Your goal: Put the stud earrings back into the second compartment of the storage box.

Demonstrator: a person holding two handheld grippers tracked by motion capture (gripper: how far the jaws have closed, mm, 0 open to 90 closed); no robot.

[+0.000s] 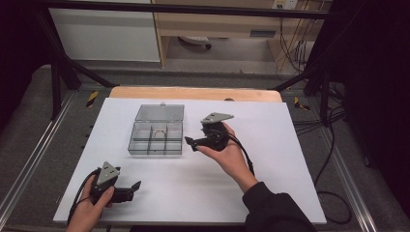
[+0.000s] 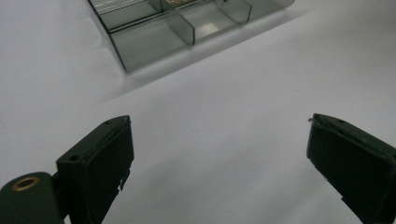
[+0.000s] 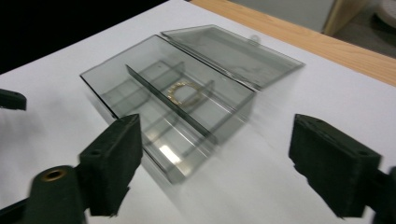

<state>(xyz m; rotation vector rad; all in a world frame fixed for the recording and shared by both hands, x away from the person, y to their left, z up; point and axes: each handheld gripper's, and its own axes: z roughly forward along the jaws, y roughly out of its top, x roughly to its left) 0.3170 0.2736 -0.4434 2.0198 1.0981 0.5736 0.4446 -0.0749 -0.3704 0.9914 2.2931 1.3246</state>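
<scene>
With both jaws spread and empty, the right gripper (image 3: 212, 158) nearing the box (image 3: 187, 98) ahead could nudge it; left gripper (image 2: 219, 163) likewise open.

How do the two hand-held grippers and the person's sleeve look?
Both the left gripper and the right gripper are black, each topped by a grey three-cornered plate and trailing a black cable. Their fingers are blocky black pads; a brass ring sits near one base. The right arm wears a black sleeve.

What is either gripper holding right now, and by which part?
Nothing. The left gripper and the right gripper both have open jaws with bare table between them. The ring lies untouched in the open box.
</scene>
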